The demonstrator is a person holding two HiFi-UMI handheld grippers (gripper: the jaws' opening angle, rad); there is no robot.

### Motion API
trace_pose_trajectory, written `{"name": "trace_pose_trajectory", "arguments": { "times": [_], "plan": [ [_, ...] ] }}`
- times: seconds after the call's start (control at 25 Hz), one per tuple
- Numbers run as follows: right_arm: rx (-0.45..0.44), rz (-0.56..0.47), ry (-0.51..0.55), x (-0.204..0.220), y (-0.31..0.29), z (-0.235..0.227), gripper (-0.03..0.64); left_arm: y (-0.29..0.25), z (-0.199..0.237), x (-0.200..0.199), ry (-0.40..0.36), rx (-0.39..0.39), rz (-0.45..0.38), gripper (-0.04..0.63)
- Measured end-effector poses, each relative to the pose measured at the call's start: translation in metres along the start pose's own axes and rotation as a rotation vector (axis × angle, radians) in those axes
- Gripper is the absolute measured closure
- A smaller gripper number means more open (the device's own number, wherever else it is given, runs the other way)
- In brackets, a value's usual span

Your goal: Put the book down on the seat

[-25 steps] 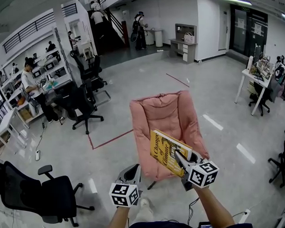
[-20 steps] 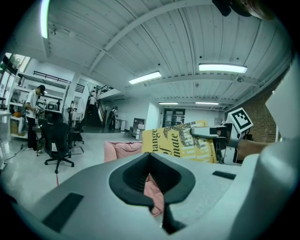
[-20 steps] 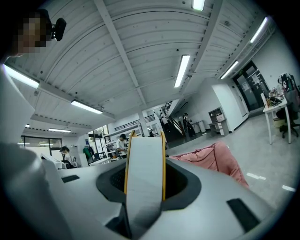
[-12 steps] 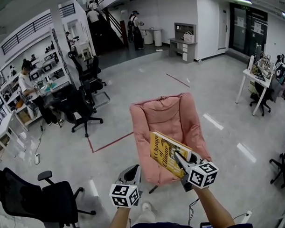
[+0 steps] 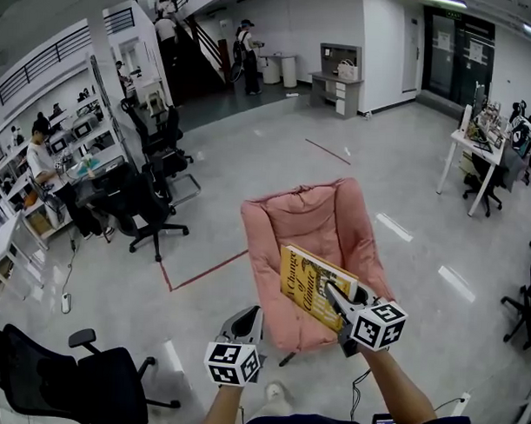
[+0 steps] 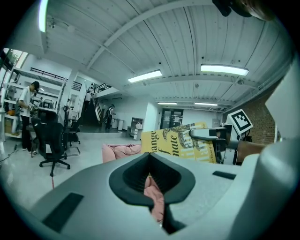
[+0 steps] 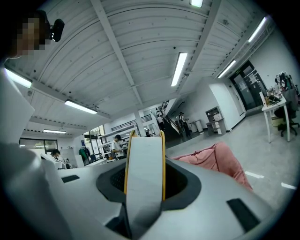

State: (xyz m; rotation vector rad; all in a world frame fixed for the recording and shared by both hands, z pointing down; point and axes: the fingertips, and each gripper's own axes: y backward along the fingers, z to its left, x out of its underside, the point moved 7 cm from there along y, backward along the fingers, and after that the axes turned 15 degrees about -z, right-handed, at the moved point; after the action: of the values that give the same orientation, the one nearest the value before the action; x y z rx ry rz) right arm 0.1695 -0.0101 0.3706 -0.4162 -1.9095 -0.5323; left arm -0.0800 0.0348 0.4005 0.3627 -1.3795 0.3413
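Bright, even light from ceiling strips (image 7: 179, 68). Pale glare streaks lie on the glossy floor (image 5: 394, 227) right of the pink seat (image 5: 308, 226). Both gripper views bend hard toward dark, rounded corners, close foreground soft.

Book (image 5: 308, 285) cover: "Change of Climate" is printed in black on yellow.
Cover's lower strip: small print, too fine to be read.

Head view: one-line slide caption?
Right gripper holds a yellow book by a pink padded chair in an open office; left gripper empty.
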Motion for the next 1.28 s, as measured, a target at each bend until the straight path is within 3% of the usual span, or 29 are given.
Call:
{"name": "trace_pose_trajectory", "arguments": {
  "times": [0.48, 1.28],
  "plan": [
    [0.027, 0.013, 0.005, 0.005, -0.038, 0.001, 0.466, -0.020, 0.035, -0.008, -0.011, 0.027, 0.009, 0.591],
    [0.076, 0.033, 0.003, 0.019, -0.092, 0.002, 0.466, -0.046, 0.092, -0.007, 0.036, 0.045, 0.018, 0.591]
  ]
}}
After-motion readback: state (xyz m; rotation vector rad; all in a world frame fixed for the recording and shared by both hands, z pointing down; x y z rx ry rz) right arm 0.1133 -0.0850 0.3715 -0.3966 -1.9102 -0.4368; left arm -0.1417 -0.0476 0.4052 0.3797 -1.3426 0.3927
